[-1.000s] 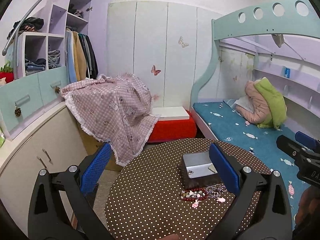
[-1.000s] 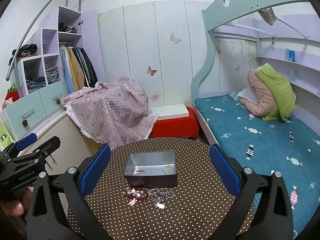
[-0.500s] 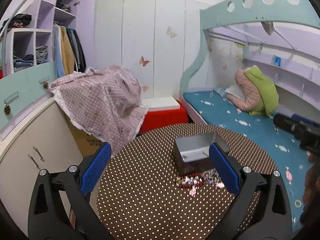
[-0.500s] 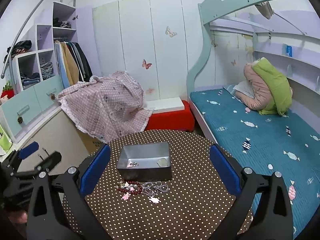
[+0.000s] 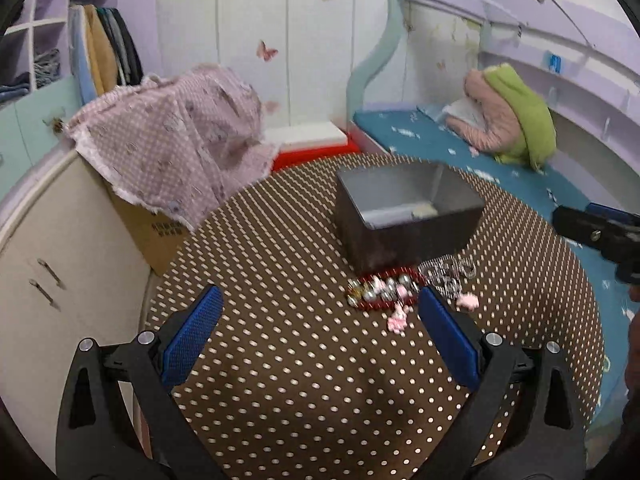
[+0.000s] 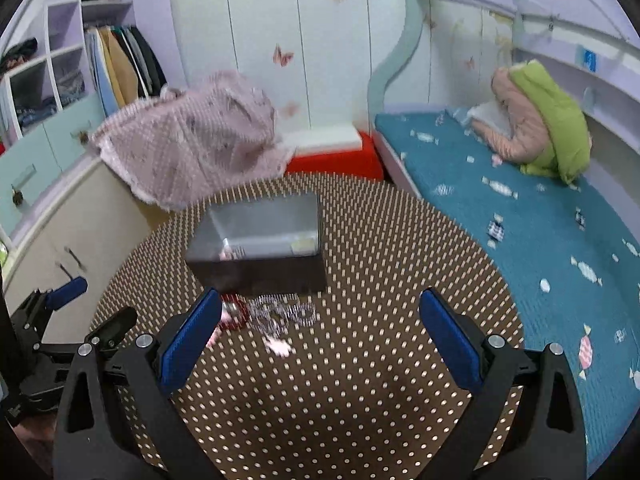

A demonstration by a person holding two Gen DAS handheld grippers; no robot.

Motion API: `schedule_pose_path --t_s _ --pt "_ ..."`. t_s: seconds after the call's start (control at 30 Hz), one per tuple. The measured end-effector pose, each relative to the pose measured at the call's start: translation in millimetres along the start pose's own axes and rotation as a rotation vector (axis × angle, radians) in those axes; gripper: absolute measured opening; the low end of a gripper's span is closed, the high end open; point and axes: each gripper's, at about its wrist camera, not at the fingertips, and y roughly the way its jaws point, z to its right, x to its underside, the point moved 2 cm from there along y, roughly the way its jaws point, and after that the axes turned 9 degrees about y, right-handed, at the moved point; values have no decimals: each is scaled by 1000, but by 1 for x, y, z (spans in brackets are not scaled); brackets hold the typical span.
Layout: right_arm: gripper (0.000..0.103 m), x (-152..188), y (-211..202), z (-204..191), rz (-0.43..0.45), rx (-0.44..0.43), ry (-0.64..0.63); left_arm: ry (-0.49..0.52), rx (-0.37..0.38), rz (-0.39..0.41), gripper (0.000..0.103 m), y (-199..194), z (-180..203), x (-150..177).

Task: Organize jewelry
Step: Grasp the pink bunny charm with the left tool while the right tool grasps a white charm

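Presently both tongs hover over the round polka-dot bench (image 5: 280,360), neither touching anything. Left tongs (image 5: 318,338): jaws spread wide, nothing between them, low over the near-left part of the bench. Right tongs (image 6: 320,340): likewise wide apart and empty, above the near edge.

Left to right along the bench middle: red bead bracelet (image 5: 382,290) with silver beads inside its loop, lying against the foot of the grey metal box (image 5: 404,216); pink charm (image 5: 398,316) just in front; silver chain (image 5: 448,272) to the right of the bracelet, a second pink charm (image 5: 467,300) beside it. Box sits toward the far side, open-topped, a small item or two already inside; too blurred to name.

Step in hand, as I read it: approach for a pick. Most jewelry is not yet in the box. Next move calls for lowering one pair of tongs onto a single piece, likely the bracelet or chain, closing without snagging its neighbour. Pieces touch, so tangling is the risk.
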Motion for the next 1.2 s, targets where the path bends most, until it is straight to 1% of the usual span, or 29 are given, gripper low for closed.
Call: schedule_pose_path --t_s 0.1,0.23,0.37,0.4,0.43,0.5,0.57,0.6,0.63,0.67,0.7,0.73,0.77,0.83,0.9,1.0,1.07,1.1,1.17,1.2 --pt "95 8 15 2 -45 9 -10 27 40 -33 98 17 13 6" --pt "95 14 26 7 -78 15 -8 46 80 -72 97 39 27 10" --pt "95 17 33 15 -102 29 1 49 103 -119 97 66 36 14" --pt "95 17 35 18 -107 32 4 51 104 -127 94 71 37 14" --pt "95 18 37 20 -112 32 7 55 109 -144 84 79 39 15" --pt "95 19 40 23 -121 28 10 54 126 -176 72 90 42 15" --pt "95 20 42 25 -129 25 10 61 130 -174 70 96 45 12" --pt "95 21 44 26 -136 22 10 64 137 -176 66 97 47 11" --pt "95 22 46 26 -140 18 9 72 137 -173 58 99 49 10" --pt "95 23 47 25 -143 13 6 76 145 -171 54 99 51 9" --pt "95 24 49 24 -151 3 -2 82 158 -167 43 99 53 8" --pt "95 26 51 22 -159 -5 -12 81 176 -164 30 100 54 7" --pt "95 28 54 19 -170 -15 -28 76 191 -164 26 99 57 6" --pt "95 34 60 15 -187 -34 -50 56 234 -166 25 99 56 6" --pt "89 38 66 9 -209 -55 -75 49 255 -164 25 97 56 8" --pt "79 45 76 2 -230 -77 -107 42 259 -155 25 89 51 12" --pt "70 48 79 -4 -210 -72 -148 36 259 -145 25 81 44 15" --pt "69 47 80 -6 -201 -73 -159 33 256 -139 25 78 43 15" --pt "63 47 82 -9 -190 -72 -182 24 250 -124 25 70 39 12" --pt "60 48 84 -12 -183 -60 -217 18 248 -117 25 68 34 11"
